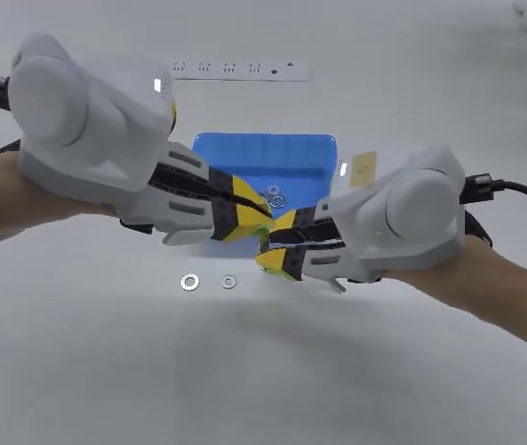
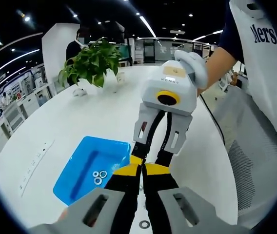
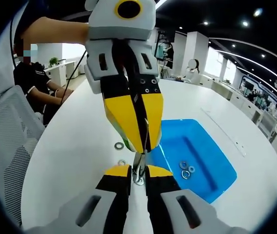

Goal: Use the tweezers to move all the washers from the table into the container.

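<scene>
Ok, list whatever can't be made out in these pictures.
- Tweezers: just a silver sliver at the claw tips in the right gripper view; the left claw and right claw cover them in the head view.
- Container: near edge hidden behind the claws, head view.
- Power strip: markings too small, head view.

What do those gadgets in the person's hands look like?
Both the left gripper and right gripper have bulky white rounded housings, grey plates and black jaws with yellow tips. A black cable trails from each; the right one carries a yellowish label.
</scene>
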Demonstrator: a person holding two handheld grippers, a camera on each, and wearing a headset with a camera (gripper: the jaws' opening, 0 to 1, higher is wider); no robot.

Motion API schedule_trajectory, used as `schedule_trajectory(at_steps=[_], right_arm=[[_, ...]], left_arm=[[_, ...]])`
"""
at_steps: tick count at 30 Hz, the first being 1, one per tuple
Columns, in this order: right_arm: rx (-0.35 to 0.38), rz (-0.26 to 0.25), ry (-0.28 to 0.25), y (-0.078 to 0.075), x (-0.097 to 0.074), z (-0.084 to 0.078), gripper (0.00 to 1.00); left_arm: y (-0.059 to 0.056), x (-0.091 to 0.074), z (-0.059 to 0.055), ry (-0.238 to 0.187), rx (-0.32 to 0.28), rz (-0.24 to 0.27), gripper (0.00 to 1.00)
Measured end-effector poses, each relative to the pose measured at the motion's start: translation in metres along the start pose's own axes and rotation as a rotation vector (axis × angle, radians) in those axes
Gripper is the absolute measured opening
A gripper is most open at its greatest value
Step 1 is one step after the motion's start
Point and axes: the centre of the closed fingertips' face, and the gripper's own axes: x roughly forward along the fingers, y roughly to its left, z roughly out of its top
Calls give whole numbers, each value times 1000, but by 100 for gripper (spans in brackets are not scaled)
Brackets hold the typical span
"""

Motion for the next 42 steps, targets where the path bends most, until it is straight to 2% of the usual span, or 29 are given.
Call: schedule_trajectory(at_steps=[6, 9, 15, 19, 31, 42], right_arm=[[27, -7, 4, -1, 1, 0, 11], [19, -13, 5, 1, 1, 0, 10], [-4, -18, 15, 3, 1, 1, 10], [-10, -22, 12, 4, -1, 5, 11], [-33, -37, -9, 7, -12, 24, 11], [-93, -57, -32, 9, -23, 51, 11]], left_arm=[[2, 0, -1, -1, -15, 3, 6], [0, -2, -2, -20, -56, -7, 6], [-6, -4, -3, 3, -30, -8, 6], [-6, -9, -1, -7, -40, 3, 6], [-12, -24, 15, -14, -7, 14, 6], [-15, -48, 32, -24, 31, 52, 6]])
